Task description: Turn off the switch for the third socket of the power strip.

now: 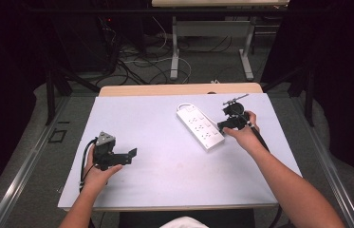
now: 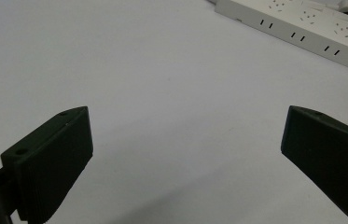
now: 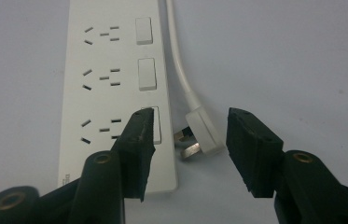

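Jaws of the right gripper [image 3: 188,154] stand partly apart with the white moulded plastic plug [image 3: 203,131] between them, and neither pad is seen pressing on it, so nothing is gripped yet. That plug lies flat on the pale grey table top [image 3: 302,60], just ahead of the jaw tips and nearer the right-hand jaw, its metal pins pointing back toward the gripper and toward the left-hand jaw. Its white round cable [image 3: 179,60] runs away from the jaws, roughly along their line of sight. Just beside it, under the left-hand jaw, lies the long white plastic power strip [image 3: 111,56], its long axis also running away from the gripper; that jaw overlaps the strip's nearest rocker switch, so there is little room on that side and open table beyond the other jaw. A clean pinch probably needs the jaws shifted slightly off the strip. In the high view the right gripper [image 1: 234,119] is the one at the strip, while the left gripper [image 1: 126,156] rests well apart, jaws wide open over bare table.
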A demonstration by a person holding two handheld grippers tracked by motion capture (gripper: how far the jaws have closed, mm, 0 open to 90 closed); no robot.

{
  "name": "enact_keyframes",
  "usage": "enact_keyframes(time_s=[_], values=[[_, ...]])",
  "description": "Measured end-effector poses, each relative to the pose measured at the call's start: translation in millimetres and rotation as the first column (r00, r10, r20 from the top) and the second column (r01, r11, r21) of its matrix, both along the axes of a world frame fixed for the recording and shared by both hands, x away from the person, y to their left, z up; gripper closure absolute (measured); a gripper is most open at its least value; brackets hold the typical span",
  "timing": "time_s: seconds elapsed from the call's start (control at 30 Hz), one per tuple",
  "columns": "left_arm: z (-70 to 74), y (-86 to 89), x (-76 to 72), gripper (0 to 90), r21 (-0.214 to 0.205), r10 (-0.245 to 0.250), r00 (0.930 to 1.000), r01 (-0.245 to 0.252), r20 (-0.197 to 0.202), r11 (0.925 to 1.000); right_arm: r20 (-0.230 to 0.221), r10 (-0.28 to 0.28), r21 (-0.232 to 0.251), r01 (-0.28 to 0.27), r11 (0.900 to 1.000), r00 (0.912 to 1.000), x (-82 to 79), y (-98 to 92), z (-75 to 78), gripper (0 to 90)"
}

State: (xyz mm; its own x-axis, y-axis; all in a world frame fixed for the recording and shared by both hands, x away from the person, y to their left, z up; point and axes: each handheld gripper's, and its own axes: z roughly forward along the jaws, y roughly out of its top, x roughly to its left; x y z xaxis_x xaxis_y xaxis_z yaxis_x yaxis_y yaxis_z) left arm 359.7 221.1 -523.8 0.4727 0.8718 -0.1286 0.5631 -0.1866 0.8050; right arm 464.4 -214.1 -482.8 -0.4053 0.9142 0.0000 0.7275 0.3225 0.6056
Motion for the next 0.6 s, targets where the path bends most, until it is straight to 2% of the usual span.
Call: enact_keyframes(time_s=[0.1, 0.17, 0.27, 0.5, 0.6], values=[[-0.1, 0.0, 0.0, 1.9, 0.0, 0.001, 1.0, -0.001, 0.0, 1.0, -0.002, 0.0, 0.003, 0.0, 1.0, 1.0, 1.4, -0.6, -2.6, 59.7], [0.0, 0.0, 0.1, 1.9, 0.002, 0.0, 1.0, 0.0, 0.0, 1.0, -0.013, 0.001, 0.002, -0.001, 1.0, 0.9999, 2.5, -1.0, -4.5, 63.1], [0.2, 0.2, 0.1, 1.9, 0.007, -0.003, 1.0, 0.003, -0.006, 1.0, -0.043, -0.002, 0.026, 0.003, 0.9997, 0.9991, 3.5, 0.1, -6.4, 68.6], [0.1, 0.2, 0.2, 1.9, 0.009, -0.005, 0.9999, 0.005, -0.011, 0.9999, -0.05, -0.002, 0.017, 0.002, 0.9998, 0.9988, 7.0, 0.2, -10.3, 76.4], [-0.2, -0.1, 0.2, 1.9, 0.008, -0.003, 0.9999, 0.003, -0.012, 1.0, -0.048, 0.002, 0.033, -0.001, 0.9995, 0.9988, 8.1, 2.5, -13.7, 79.5]])
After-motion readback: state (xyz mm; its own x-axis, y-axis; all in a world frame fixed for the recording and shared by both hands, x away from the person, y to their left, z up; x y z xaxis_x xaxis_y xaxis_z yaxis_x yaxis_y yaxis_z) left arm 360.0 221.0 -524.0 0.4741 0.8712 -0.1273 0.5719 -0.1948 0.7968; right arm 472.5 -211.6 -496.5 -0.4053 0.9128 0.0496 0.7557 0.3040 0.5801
